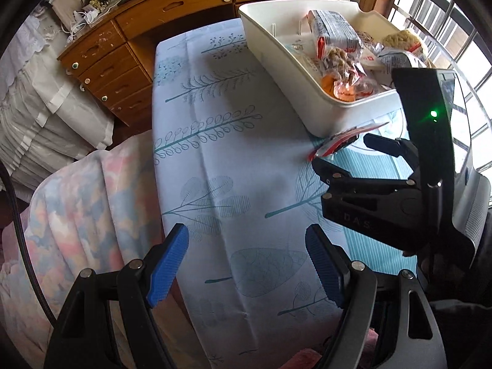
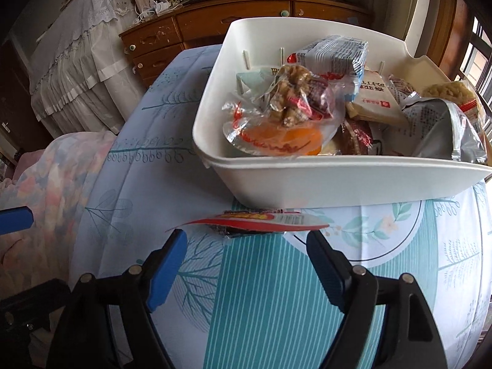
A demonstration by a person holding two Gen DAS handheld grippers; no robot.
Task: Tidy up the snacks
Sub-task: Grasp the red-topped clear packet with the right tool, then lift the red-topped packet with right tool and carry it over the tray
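Right wrist view: flat red snack packet [image 2: 261, 220] lies mid-frame on the tablecloth [image 2: 261, 292], just below the white bin [image 2: 307, 181]. Right gripper [image 2: 247, 269] spread, empty; left gripper [image 1: 247, 264] too. Looks light, crinkly, slippery, so pinch across its middle

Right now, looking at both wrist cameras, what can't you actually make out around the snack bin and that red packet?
- Red snack packet: seen edge-on in the right wrist view, so its label is unreadable; in the left wrist view the right gripper covers part of it.
- White bin: its right end is cut off by the picture edge, and the bottom snacks are buried under the pile.
- Left gripper: open over bare tablecloth.
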